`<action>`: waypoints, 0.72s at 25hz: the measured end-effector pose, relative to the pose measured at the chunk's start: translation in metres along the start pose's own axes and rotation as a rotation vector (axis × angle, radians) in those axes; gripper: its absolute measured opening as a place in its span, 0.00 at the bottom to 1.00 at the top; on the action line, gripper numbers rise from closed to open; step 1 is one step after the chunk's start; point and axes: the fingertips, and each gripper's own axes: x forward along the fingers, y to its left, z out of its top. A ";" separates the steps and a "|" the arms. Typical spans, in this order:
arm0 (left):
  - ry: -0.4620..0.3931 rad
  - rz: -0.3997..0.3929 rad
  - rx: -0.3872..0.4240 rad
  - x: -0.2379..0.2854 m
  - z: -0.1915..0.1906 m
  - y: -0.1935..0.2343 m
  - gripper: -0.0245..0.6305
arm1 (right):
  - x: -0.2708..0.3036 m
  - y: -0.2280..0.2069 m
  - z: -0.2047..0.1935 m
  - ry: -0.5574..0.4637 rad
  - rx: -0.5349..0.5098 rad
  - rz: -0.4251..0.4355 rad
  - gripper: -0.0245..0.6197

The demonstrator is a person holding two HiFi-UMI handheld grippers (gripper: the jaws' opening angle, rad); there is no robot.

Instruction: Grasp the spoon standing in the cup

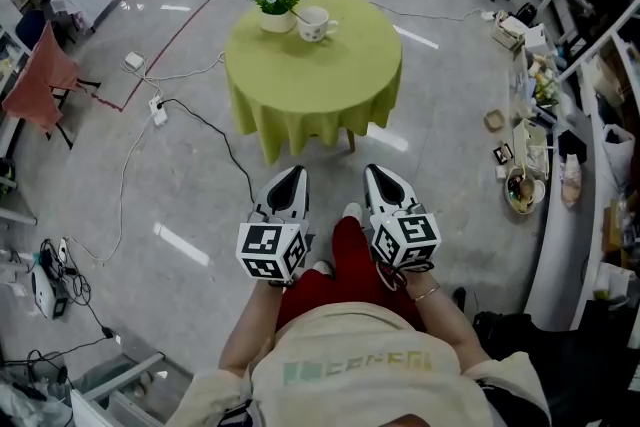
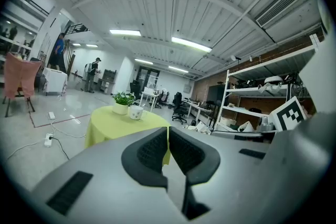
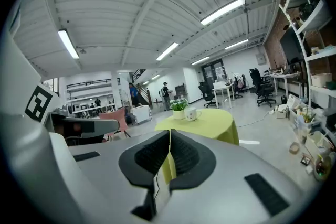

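A white cup (image 1: 315, 23) stands at the far side of a round table under a yellow-green cloth (image 1: 312, 75), with a spoon handle (image 1: 300, 15) sticking out of it to the left. The same cup (image 2: 136, 112) (image 3: 191, 114) shows small and distant in both gripper views. My left gripper (image 1: 291, 187) and right gripper (image 1: 381, 185) are held low in front of the person, well short of the table. Both are shut with nothing between the jaws.
A potted plant with white flowers (image 1: 276, 5) stands just left of the cup. Cables and power strips (image 1: 157, 110) lie on the floor to the left. A pink draped chair (image 1: 40, 80) is far left, and cluttered shelving (image 1: 545, 125) runs along the right.
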 end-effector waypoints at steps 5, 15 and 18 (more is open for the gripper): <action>0.003 0.010 -0.007 0.020 0.007 0.015 0.08 | 0.028 -0.008 0.008 0.001 0.001 0.004 0.10; 0.011 0.038 0.001 0.078 0.021 0.043 0.08 | 0.085 -0.037 0.020 0.022 -0.007 0.012 0.10; 0.013 0.054 -0.003 0.096 0.025 0.050 0.08 | 0.102 -0.049 0.025 0.028 -0.006 0.018 0.10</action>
